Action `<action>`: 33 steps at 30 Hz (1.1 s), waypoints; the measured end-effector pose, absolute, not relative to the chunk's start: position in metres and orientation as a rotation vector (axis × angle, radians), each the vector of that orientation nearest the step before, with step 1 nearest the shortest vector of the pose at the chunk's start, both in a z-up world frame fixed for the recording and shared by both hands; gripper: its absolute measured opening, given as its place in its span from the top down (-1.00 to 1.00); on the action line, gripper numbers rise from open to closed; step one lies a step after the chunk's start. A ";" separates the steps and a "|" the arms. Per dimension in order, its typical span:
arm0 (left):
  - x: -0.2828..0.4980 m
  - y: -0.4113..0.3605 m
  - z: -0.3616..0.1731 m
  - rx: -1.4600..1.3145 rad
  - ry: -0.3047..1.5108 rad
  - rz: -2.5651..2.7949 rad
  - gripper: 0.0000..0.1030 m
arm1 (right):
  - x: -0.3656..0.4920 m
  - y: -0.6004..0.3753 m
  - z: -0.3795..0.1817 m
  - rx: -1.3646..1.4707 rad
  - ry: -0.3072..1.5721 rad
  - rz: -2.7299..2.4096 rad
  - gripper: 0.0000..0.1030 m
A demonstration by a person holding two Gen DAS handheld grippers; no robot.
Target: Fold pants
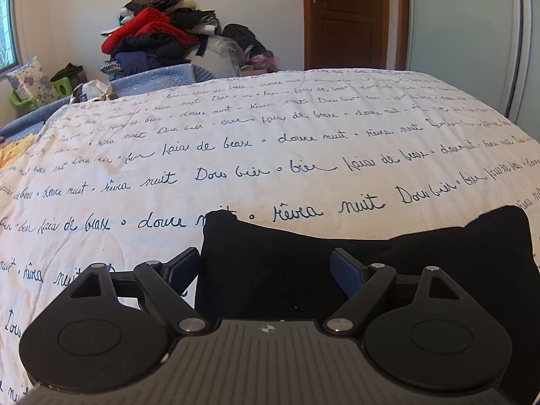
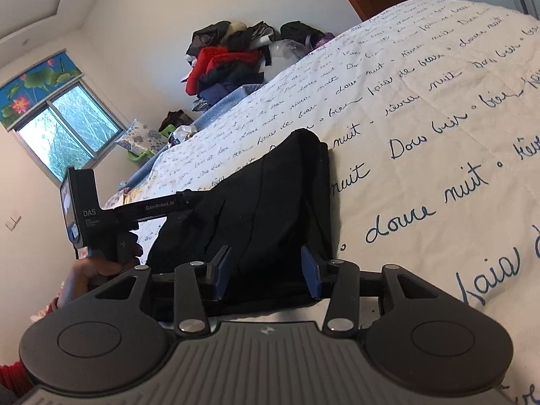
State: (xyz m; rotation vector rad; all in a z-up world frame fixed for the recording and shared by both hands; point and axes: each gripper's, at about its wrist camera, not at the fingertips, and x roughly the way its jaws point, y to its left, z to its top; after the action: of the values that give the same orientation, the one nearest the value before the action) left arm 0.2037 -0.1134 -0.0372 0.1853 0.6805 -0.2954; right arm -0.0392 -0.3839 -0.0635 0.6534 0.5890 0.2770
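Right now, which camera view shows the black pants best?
The right wrist view: the black pants appear nearly whole on the bedspread. In the left wrist view, the left gripper hides their lower part.

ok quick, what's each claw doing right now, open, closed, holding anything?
Left claw: open, straddling the black pants edge, not clamped.
Right claw: open, black pants between its fingers, not clamped.

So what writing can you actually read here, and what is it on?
"DAS": black handheld left gripper, rear block.
"GenRobot.AI": the same gripper's side rail.
Fine print under "DAS": too small to read.
"douce nuit", "nuit", "de beaux": repeated cursive across the white quilted bedspread; other script words are unclear.
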 end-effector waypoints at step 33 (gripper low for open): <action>0.146 -0.118 -0.036 0.173 0.676 -0.353 -0.67 | 0.067 -0.329 -0.029 0.186 0.608 0.210 0.75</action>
State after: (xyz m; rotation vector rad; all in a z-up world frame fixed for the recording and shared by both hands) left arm 0.1463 -0.1182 -0.0356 0.1732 0.6757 -0.3532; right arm 0.0670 -0.3288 -0.0289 0.1861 0.6076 0.2095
